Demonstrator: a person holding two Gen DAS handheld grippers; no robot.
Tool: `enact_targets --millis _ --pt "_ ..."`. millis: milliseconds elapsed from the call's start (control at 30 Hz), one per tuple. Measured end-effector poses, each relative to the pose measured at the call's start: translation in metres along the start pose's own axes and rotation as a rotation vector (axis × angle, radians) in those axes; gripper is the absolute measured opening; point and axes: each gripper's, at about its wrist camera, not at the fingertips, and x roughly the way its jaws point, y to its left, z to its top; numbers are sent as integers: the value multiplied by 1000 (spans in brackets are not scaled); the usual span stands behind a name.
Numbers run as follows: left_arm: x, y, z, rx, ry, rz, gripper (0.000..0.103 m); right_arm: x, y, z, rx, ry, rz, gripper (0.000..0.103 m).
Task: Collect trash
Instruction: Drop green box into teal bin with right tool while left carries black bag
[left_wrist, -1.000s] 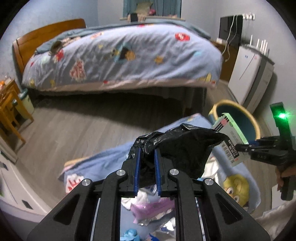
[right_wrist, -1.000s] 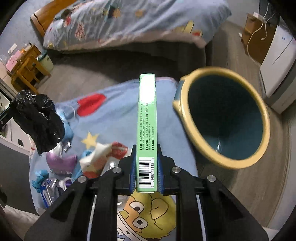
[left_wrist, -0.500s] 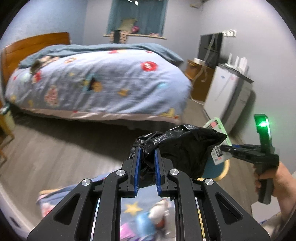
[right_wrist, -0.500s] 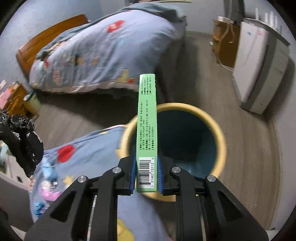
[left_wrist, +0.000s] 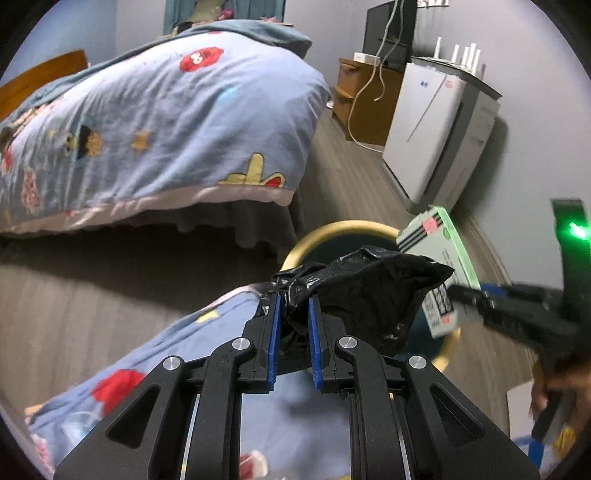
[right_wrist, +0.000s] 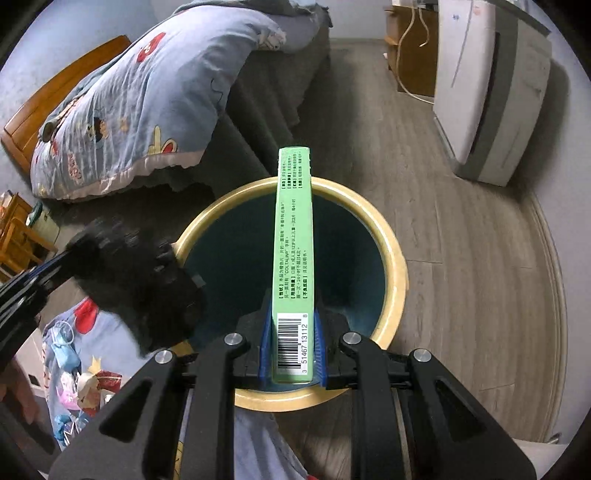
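My left gripper (left_wrist: 293, 314) is shut on a crumpled black plastic bag (left_wrist: 369, 291) and holds it at the near left rim of a round bin (left_wrist: 317, 236) with a yellow rim and dark teal inside. My right gripper (right_wrist: 291, 332) is shut on a flat green box (right_wrist: 293, 240) with a barcode, held edge-up directly over the bin's (right_wrist: 395, 258) open mouth. The black bag (right_wrist: 140, 280) and left gripper show at the bin's left in the right wrist view. The green box (left_wrist: 439, 258) and right gripper (left_wrist: 465, 295) show at the right in the left wrist view.
A bed (left_wrist: 155, 110) with a blue cartoon quilt stands behind the bin. A blue cloth (right_wrist: 74, 354) with several small trash items lies on the floor to the left. A white appliance (right_wrist: 487, 85) and a wooden cabinet (left_wrist: 365, 96) stand along the right wall.
Both grippers swung toward the bin. The green box now hangs over the bin's opening, and the black bag has come up to the bin's left rim.
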Motion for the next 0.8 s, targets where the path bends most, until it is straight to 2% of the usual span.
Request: enact_targets --millis 133,233,300,333,433,500,800 --pt "21 -17 3 64 10 29 16 11 -1 -2 -13 23 -1 19" --pt "26 -19 4 64 10 32 30 16 -1 -3 -11 29 -4 20" --pt "24 -19 5 63 -5 44 49 18 -3 -3 4 30 0 20" --pt "22 -19 5 68 -11 46 51 18 -3 -2 7 29 -2 22" --pt "20 -17 4 75 -13 62 56 15 -2 0 10 9 -14 42" --pt "17 -13 4 64 -16 63 66 13 -3 0 15 -1 -13 46" --pt "-19 0 -4 60 -45 89 69 4 0 5 18 -24 -19 52"
